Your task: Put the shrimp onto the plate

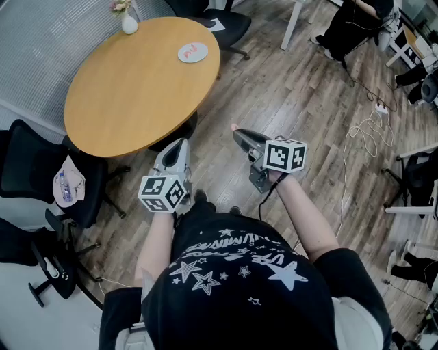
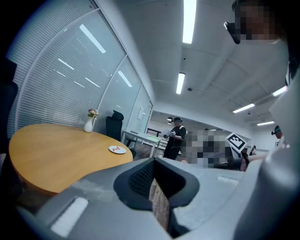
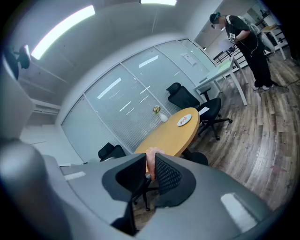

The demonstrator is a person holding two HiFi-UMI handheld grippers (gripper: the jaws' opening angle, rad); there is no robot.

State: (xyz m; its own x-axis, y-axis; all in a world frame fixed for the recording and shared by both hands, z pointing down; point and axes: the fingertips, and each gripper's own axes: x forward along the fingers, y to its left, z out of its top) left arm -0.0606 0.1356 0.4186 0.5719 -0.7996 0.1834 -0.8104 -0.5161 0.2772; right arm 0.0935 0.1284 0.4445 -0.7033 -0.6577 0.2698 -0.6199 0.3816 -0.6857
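A white plate [image 1: 192, 52] with a red shrimp piece on it lies at the far edge of the round wooden table [image 1: 137, 82]; the plate also shows in the left gripper view [image 2: 117, 149] and in the right gripper view [image 3: 184, 121]. My right gripper [image 1: 237, 131] is held over the wooden floor, well short of the table, shut on a pale pink shrimp [image 3: 150, 161] whose end pokes out past the tips [image 1: 234, 126]. My left gripper [image 1: 177, 144] hovers at the table's near edge, jaws together with nothing between them [image 2: 154, 169].
A white vase with flowers [image 1: 129, 22] stands at the table's far side. Black office chairs sit at the left [image 1: 34, 171] and behind the table [image 1: 222, 20]. Cables [image 1: 366, 133] trail over the floor at right. A person [image 1: 352, 24] works by desks at the far right.
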